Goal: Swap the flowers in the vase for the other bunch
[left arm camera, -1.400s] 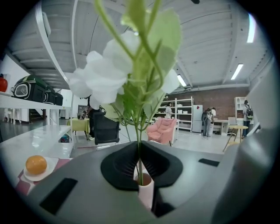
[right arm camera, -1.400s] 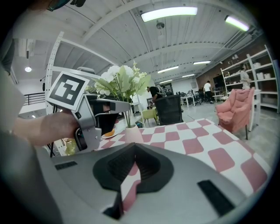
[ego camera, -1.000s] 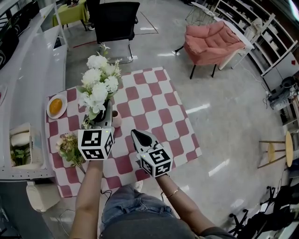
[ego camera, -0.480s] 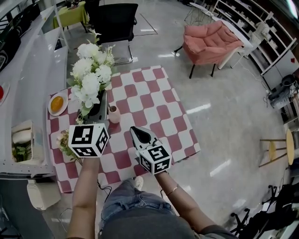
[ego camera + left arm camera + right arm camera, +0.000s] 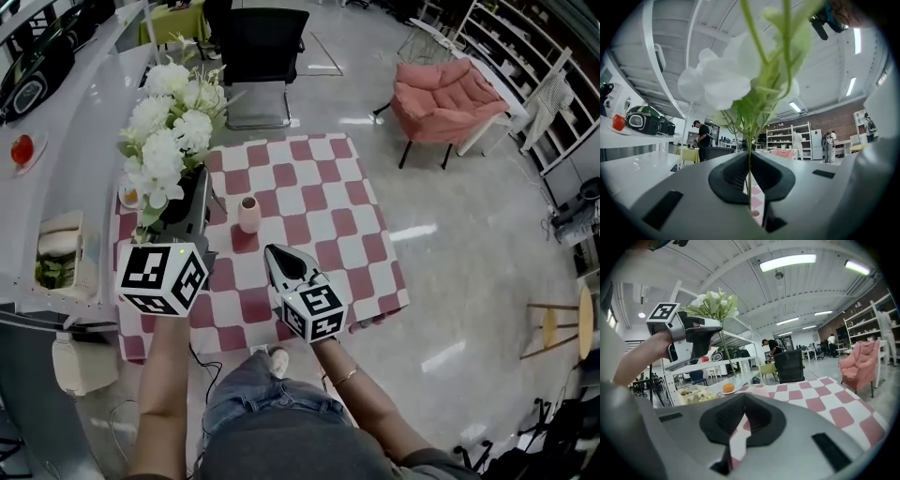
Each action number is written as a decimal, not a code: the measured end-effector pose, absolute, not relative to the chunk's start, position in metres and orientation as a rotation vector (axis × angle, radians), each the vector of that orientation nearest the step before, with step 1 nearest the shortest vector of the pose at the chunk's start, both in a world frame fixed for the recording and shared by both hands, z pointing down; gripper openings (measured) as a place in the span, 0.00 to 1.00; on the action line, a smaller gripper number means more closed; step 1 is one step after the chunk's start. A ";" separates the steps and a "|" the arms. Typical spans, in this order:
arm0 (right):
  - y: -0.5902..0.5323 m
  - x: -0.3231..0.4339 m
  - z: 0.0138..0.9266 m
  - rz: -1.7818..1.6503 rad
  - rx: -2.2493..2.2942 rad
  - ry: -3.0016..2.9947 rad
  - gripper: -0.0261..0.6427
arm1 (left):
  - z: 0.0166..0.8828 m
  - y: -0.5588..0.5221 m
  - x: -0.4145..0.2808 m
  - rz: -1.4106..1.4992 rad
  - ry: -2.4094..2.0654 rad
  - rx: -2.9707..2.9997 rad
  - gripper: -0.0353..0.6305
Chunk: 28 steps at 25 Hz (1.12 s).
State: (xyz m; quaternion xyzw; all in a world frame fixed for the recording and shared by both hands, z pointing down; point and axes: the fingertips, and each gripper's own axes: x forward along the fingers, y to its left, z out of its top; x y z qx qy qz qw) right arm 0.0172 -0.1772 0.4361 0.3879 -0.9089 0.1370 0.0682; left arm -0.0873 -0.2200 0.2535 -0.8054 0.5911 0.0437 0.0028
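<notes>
Risks, biggest item first.

- Checkered table (image 5: 319, 197): you have no view of the replacement bunch. Your left gripper's marker cube covers the near-left part of the cloth in the head view. If you set anything down there blind, you could crush whatever lies under it.
- White flower bunch (image 5: 169, 131): it is held up over the far-left corner of the table, close to the white shelving. The heads are wide and top-heavy and the grip sits low on the stems, so a quick swing could pivot the bunch in the jaws or brush the blooms against the shelf.
- Pink vase (image 5: 248, 214): it stands upright on the cloth with its mouth empty, just right of the held bunch. It looks small and light. A trailing stem end or a careless pass with either gripper would likely tip it.
- Stems (image 5: 749, 187): these are thin, and only one shows clearly in the bite. The others may be loose and could drop out.

Grippers.

- Left gripper (image 5: 749, 159): jaws closed down tight, clamped on the green stems.
- Right gripper (image 5: 744, 401): jaws together with nothing between them. It hovers above the table's near edge and touches nothing.
</notes>
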 end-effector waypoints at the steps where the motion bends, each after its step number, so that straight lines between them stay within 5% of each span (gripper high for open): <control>1: -0.175 0.014 0.435 0.406 1.153 -2.743 0.06 | 0.254 -0.215 -0.091 0.139 1.868 -2.523 0.09; 28: -0.144 -0.028 0.463 0.440 0.954 -2.720 0.06 | 0.427 -0.150 -0.130 -0.288 2.273 -2.702 0.09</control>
